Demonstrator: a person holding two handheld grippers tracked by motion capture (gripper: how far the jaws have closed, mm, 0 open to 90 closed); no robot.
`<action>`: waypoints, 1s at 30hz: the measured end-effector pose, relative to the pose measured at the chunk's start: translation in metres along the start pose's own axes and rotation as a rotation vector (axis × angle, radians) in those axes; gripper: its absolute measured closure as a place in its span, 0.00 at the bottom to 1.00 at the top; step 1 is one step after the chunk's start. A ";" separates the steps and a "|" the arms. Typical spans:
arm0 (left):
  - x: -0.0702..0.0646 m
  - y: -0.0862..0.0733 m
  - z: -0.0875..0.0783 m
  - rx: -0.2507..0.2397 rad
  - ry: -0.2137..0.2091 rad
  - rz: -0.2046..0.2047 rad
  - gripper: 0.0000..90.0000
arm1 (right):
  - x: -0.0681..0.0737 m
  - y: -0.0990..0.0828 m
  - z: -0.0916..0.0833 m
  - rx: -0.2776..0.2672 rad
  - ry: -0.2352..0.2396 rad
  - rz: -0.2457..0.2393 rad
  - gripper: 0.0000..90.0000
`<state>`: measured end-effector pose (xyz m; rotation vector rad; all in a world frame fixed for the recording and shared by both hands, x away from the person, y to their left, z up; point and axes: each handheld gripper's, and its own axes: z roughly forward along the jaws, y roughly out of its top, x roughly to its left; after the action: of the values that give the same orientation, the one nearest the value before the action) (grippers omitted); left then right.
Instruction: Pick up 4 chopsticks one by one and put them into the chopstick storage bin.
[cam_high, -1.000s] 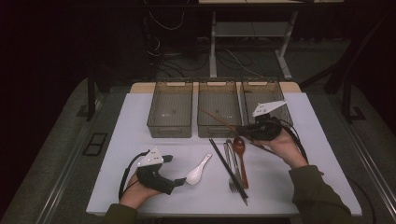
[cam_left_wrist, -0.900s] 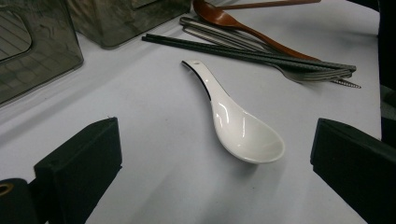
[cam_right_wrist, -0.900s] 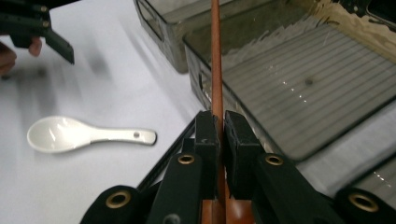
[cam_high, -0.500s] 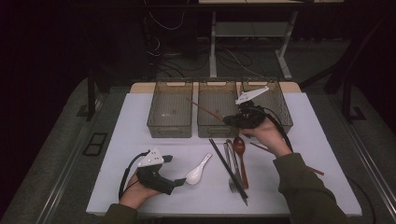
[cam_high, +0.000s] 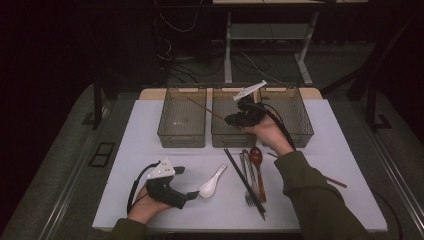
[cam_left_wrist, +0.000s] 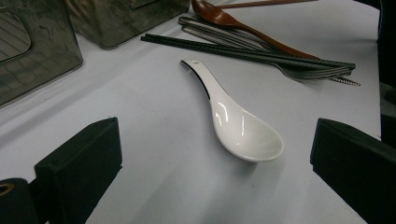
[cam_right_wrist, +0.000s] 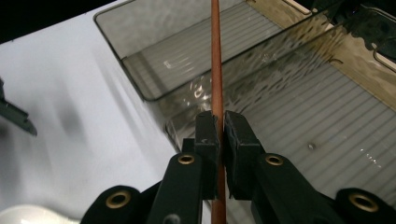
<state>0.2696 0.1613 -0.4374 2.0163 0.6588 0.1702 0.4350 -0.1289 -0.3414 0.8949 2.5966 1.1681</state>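
Chopstick (cam_right_wrist: 215, 56) clamped in right gripper (cam_right_wrist: 220, 133) (tip cut off) | left gripper (cam_left_wrist: 210, 154) open

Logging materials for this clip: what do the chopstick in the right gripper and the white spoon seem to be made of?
Chopstick: probably wood, reddish-brown with a matte, even look. White spoon: likely glazed ceramic, though possibly melamine, since its glossy bowl shows bright highlights.

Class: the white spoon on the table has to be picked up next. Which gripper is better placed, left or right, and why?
Left. The left gripper sits low with open jaws either side of the white spoon. The right gripper is shut on a brown chopstick above the bins.
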 end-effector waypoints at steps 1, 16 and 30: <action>0.000 0.000 0.000 0.004 0.001 0.001 0.01 | 0.000 0.003 0.002 0.003 -0.003 0.005 0.94; -0.002 0.000 -0.001 -0.016 -0.009 0.000 0.02 | 0.005 0.047 0.055 0.091 -0.034 0.042 0.94; -0.001 0.001 -0.002 -0.025 -0.019 0.008 0.02 | 0.010 0.079 0.098 0.172 -0.095 0.070 0.93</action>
<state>0.2684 0.1616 -0.4356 1.9945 0.6331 0.1631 0.4996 -0.0204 -0.3503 1.0557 2.6379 0.9043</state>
